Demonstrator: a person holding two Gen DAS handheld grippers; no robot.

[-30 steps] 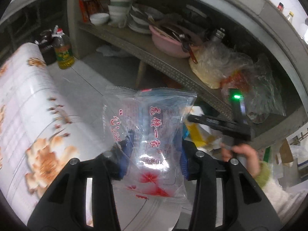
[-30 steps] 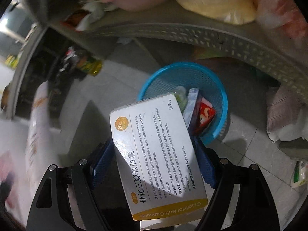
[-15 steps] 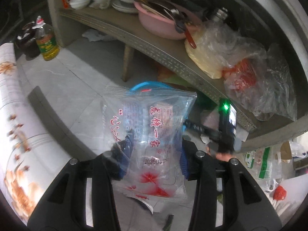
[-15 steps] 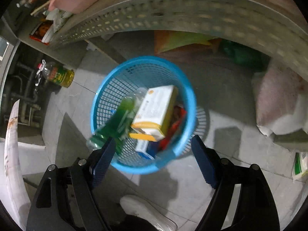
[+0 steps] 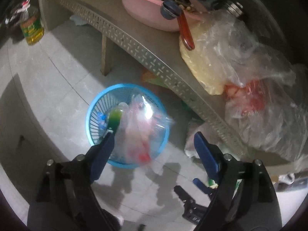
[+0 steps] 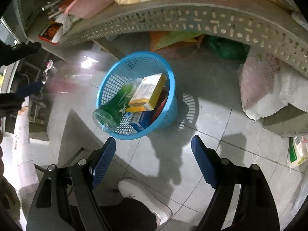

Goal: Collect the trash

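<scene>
The clear bag (image 5: pixel 138 129) with red print looks blurry above the blue basket (image 5: pixel 92 115). It is loose, just ahead of the left claw (image 5: pixel 154 144), whose jaws have just been opening wide.

The right claw (image 6: pixel 154 154) is open and empty.

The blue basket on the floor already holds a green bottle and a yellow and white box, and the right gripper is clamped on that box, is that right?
Not quite. The right gripper is open and empty, as the right wrist view shows; the yellow and white box lies free in the blue basket, beside the green bottle. The rest is right.

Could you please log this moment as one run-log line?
left gripper: open, jaws just opening | plastic wrapper: blurred over blue basket | right gripper: open
</scene>
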